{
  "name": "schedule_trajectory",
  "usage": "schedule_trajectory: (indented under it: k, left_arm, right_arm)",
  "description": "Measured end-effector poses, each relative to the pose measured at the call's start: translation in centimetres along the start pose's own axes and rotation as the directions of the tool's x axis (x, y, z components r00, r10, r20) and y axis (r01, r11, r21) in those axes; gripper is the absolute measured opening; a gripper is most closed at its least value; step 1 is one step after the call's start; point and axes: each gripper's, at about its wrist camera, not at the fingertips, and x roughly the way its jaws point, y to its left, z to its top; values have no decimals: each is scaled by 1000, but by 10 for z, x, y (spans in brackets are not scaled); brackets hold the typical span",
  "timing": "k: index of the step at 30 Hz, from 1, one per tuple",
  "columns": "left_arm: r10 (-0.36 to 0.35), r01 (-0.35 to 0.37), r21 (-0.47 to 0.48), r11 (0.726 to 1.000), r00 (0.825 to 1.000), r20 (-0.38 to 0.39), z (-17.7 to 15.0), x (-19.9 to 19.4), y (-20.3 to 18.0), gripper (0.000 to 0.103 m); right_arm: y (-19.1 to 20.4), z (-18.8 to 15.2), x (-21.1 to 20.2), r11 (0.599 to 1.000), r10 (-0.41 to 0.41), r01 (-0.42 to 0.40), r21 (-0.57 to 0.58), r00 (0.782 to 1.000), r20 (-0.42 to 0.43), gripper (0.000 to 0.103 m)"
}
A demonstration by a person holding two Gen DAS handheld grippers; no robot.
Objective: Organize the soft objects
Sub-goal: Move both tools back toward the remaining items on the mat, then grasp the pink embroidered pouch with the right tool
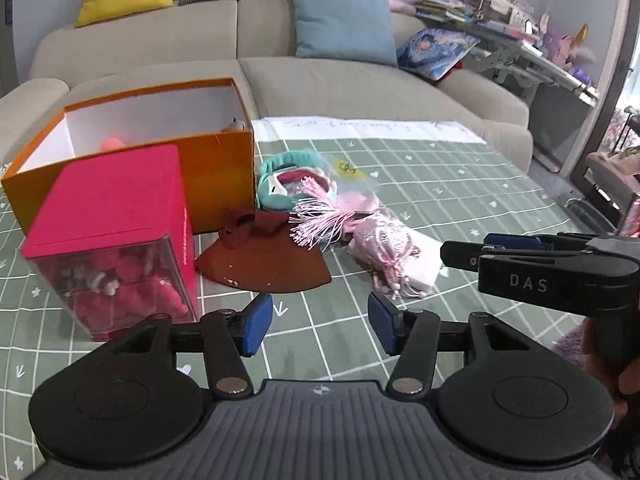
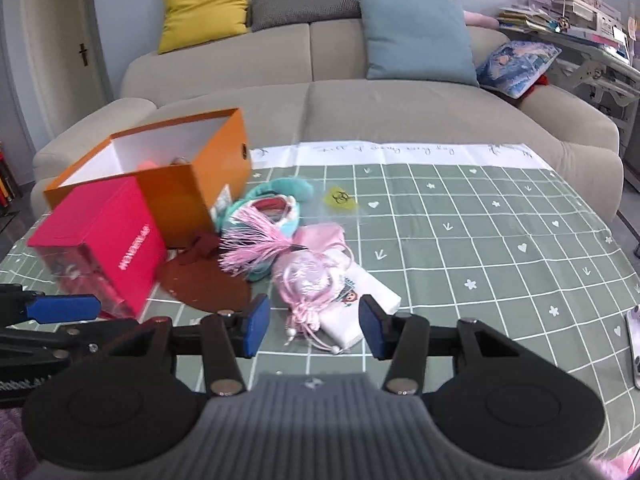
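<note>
Step in hand: the approach; both tools hang over the near edge of the bench, aimed at the heap of soft things, and nothing is held yet.

Left hand-held gripper: jaws apart and empty, only the green checked cloth showing between the blue pads.

Right hand-held gripper: jaws apart too, nothing pressed; the cords of the pink pouch show in the gap (beyond the tips or between them, I cannot tell).

Soft things: heaped mid-bench, just beside the orange box. A teal headband lies farthest back, a pink tassel over it, a dark red felt piece toward the red box, and the pink pouch resting on a white packet.

Orange box: open, at the bench's left side, something pale pink already inside (likely the place for the rest).

Next move, as I judge it: the right tool drops onto the pouch, the nearest piece, and closes on its body, not the loose cords, which would slip or drag the tassel along.
</note>
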Motion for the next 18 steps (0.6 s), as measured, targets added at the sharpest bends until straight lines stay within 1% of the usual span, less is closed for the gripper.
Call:
schedule_trajectory:
  k: [2, 4, 5, 7, 8, 9, 10, 11, 12, 14, 16, 18]
  left_arm:
    - [20, -20, 25, 999, 1000, -13, 2, 13, -2, 64]
    - [46, -44, 79, 996, 999, -26, 5, 29, -4, 64]
    - [58, -55, 105, 993, 998, -34, 7, 36, -4, 67]
    - [90, -82, 158, 984, 995, -43, 11, 51, -5, 68]
    - [105, -96, 182, 979, 994, -42, 13, 57, -6, 70]
    - [119, -107, 202, 973, 992, -44, 14, 64, -6, 75]
    - [127, -115, 215, 970, 991, -46, 16, 70, -5, 77]
    - [130, -117, 227, 967, 991, -44, 17, 75, -5, 83]
    - [130, -116, 242, 963, 991, -42, 17, 80, -4, 84]
    - [147, -129, 274, 953, 988, -47, 16, 90, -6, 86]
    - [160, -139, 300, 944, 986, -49, 14, 99, -7, 86]
    - [157, -132, 314, 940, 986, -55, 13, 107, -7, 86]
  right_arm:
    - [-3, 2, 10, 1000, 3, -3, 13, 1000, -6, 49]
    - [-3, 4, 18, 1000, 5, -5, 13, 1000, -8, 49]
    - [-3, 5, 22, 1000, 10, -10, 7, 1000, -11, 49]
    - [-2, 6, 30, 1000, 17, -17, -6, 1000, -20, 49]
    - [-1, 7, 35, 1000, 22, -22, -12, 999, -24, 49]
    - [-2, 7, 39, 1000, 27, -27, -15, 999, -29, 49]
    - [-1, 7, 43, 999, 30, -31, -20, 999, -31, 50]
    - [-1, 8, 47, 999, 36, -37, -26, 999, -29, 51]
    - [0, 9, 51, 999, 41, -42, -34, 999, -26, 52]
    - [2, 10, 59, 997, 54, -54, -59, 998, -11, 56]
    - [3, 12, 66, 995, 55, -55, -78, 998, -11, 57]
    - [3, 13, 74, 994, 76, -78, -73, 997, -25, 57]
